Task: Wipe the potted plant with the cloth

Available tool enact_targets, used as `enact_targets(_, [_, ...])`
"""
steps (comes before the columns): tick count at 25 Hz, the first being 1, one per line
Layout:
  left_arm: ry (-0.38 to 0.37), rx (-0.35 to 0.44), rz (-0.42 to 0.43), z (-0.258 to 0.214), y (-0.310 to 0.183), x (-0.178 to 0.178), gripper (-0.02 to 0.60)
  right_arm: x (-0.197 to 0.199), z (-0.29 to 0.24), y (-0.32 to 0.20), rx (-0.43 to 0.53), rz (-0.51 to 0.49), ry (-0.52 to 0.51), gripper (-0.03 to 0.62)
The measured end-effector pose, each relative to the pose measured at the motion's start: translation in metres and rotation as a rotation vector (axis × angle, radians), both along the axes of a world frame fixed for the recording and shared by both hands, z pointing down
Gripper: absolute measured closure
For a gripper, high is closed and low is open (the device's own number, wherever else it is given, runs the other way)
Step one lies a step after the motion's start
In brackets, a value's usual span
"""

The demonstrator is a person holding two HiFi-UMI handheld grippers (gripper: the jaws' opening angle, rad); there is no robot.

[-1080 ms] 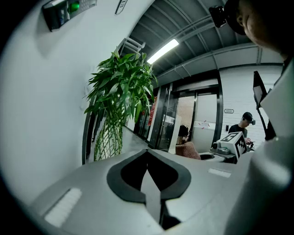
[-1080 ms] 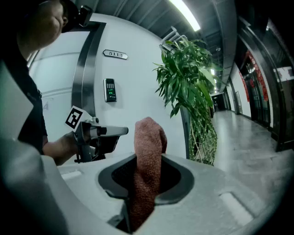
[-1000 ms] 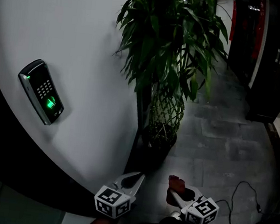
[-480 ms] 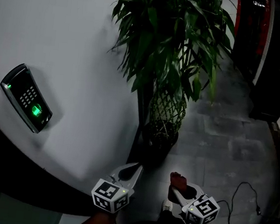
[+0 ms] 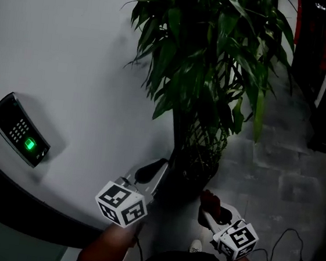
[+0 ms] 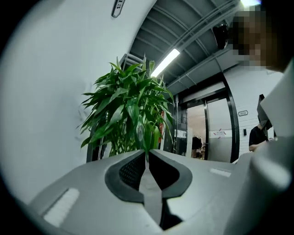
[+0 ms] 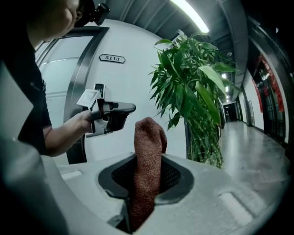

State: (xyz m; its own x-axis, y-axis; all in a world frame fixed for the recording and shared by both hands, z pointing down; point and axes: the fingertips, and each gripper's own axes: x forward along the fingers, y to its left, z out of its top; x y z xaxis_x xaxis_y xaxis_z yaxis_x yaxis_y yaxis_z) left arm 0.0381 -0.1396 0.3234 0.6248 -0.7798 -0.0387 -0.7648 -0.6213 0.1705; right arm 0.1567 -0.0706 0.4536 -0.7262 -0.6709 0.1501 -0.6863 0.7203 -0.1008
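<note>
Two grippers: right gripper (image 5: 209, 211) jaws clamp cloth (image 7: 149, 137); left gripper (image 5: 157, 168) jaws just opening, empty; plate (image 7: 112, 58) reads 5113.

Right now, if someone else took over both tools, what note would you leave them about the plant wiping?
Left tool: empty. Its jaws have just been opening and stand only slightly apart. It points at the potted plant, short of the leaves.
Right tool: shut on the reddish-brown cloth, which sticks out past the tips.
The plant stands on the floor beside the white wall, ahead of both tools.
Done: the cloth is in the grip.
Left: no leaf is touched yet. Bring the cloth to the leaves and wipe, perhaps steadying a leaf with the left tool.
</note>
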Motion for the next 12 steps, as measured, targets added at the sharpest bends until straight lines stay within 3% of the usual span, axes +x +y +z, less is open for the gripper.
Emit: enact_targets(12, [0.072,0.092,-0.123,-0.09,-0.096,0.009,0.462,0.023,-0.01,-0.073,0.04,-0.148,-0.004,0.522])
